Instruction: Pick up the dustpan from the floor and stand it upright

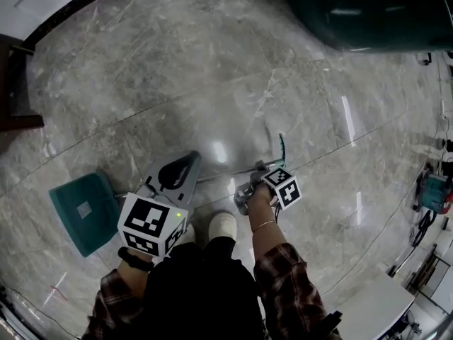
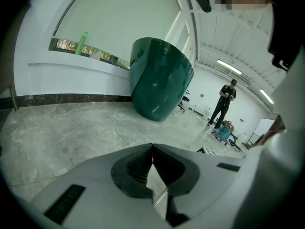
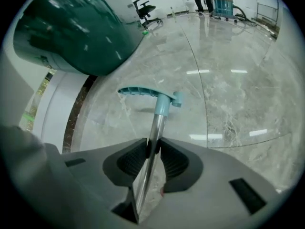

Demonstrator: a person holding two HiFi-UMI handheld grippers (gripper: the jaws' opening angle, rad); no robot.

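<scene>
Teal on the dustpan [image 1: 81, 211], pan at near left and grip alike; silvery along its shaft. Grey, pale-veined marble for the floor [image 1: 177, 62]. Dark green on the far-right tub [image 1: 368, 9]. Black-and-white squares on both marker cubes [image 1: 150, 225]; red plaid on the sleeves [image 1: 287, 275].

Head view looks steeply down; both low gripper views apparently share the green tub [image 2: 159, 80].

We are counting one dustpan [image 1: 81, 211] at the lower left, two tongs, the left tongs [image 2: 152, 149] and the right tongs [image 3: 152, 144], one dark green tub [image 1: 375, 13] at the upper right, two white shoes [image 1: 223, 225], one standing person [image 2: 224, 104] and one blue machine [image 1: 433, 193].
</scene>
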